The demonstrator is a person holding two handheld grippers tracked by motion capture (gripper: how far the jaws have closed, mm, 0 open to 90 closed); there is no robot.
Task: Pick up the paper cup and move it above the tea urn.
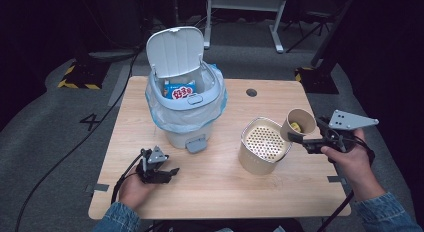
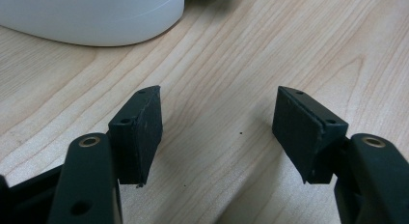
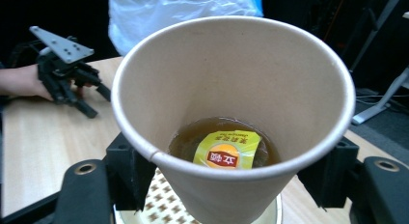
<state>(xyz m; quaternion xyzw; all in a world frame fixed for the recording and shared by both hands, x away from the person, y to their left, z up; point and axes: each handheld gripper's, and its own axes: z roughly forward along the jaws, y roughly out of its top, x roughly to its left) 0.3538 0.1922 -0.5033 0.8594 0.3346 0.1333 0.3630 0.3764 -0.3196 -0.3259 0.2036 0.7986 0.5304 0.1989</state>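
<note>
The left gripper (image 1: 167,173) rests low near the front-left part of the wooden table (image 1: 215,192), its jaws spread wide over bare wood and holding nothing, so it has no part in the work at this point. Behind it, toward the back-left, stands the pedal bin (image 1: 185,99) with its lid (image 1: 175,49) up, a blue-edged liner around the rim and a snack packet (image 1: 181,92) already inside. Right of centre sits a perforated metal strainer pot (image 1: 263,144). Over its right rim the right gripper (image 1: 296,137) pinches a paper cup (image 3: 231,113) by its sides, tilted toward the strainer; brown tea and a yellow-tagged tea bag (image 3: 226,150) remain in the bottom. By my reading the cup is lifted and positioned, but draining looks barely begun, and binning the cup remains. Nothing blocks the way to the bin.
</note>
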